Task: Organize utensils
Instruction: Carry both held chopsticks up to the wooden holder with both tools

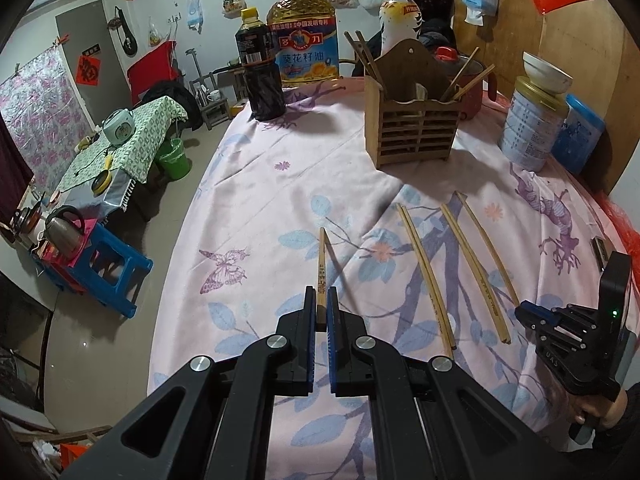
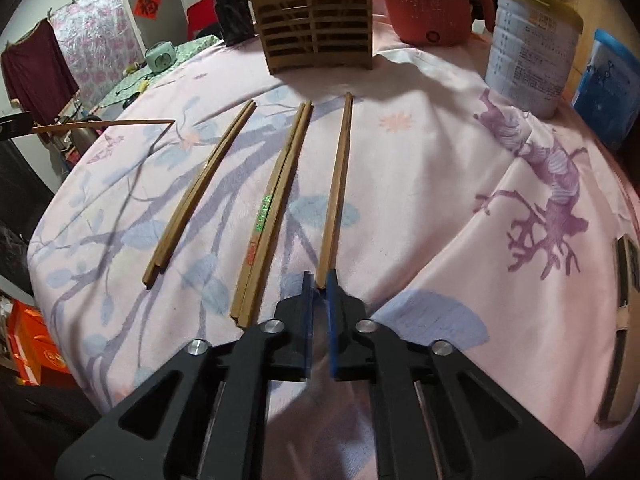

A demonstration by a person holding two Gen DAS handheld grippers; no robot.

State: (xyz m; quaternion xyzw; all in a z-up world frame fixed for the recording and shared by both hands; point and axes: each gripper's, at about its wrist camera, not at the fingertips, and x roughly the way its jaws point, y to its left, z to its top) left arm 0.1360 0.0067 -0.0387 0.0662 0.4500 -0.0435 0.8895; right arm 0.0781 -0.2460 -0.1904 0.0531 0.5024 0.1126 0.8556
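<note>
Mid-pickup here: left claw (image 1: 321,308) clamped on one thin wooden chopstick (image 1: 322,260), lifted off the pink floral table (image 1: 280,184). Right claw (image 2: 319,280) nearly closed around the rightmost wooden chopstick pair's (image 2: 338,184) end, grip unclear. Next up, probably dropping sticks into the slatted wooden holder (image 1: 414,128).

Wooden chopsticks (image 2: 200,194) in three parallel groups before slatted holder (image 2: 318,26)

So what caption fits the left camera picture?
Left gripper holds one chopstick above the floral tablecloth.
</note>
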